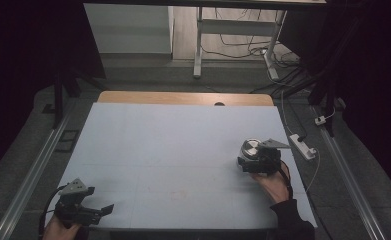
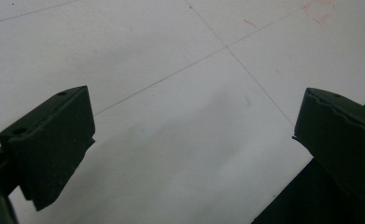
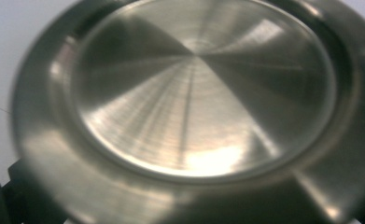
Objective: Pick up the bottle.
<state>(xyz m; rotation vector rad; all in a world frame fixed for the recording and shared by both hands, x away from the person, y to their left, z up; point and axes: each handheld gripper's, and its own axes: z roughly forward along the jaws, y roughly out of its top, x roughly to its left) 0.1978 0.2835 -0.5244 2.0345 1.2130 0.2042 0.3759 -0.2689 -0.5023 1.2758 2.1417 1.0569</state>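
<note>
The right gripper [image 1: 249, 159] had the round steel disc [image 1: 252, 148] at its front, at the right side of the table [image 1: 163, 150], apparently clamped (its jaws were hidden behind the metal [image 3: 199, 93]). The left gripper [image 1: 100, 210] sat well apart at the near-left corner, jaws wide apart over bare surface.

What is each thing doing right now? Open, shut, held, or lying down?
Left gripper: open, holds nothing, above the table's near edge.
Right gripper: shut on the round metal dish.
Round metal dish: held, its shiny face turned toward the camera.
Table: flat, white-covered.
</note>
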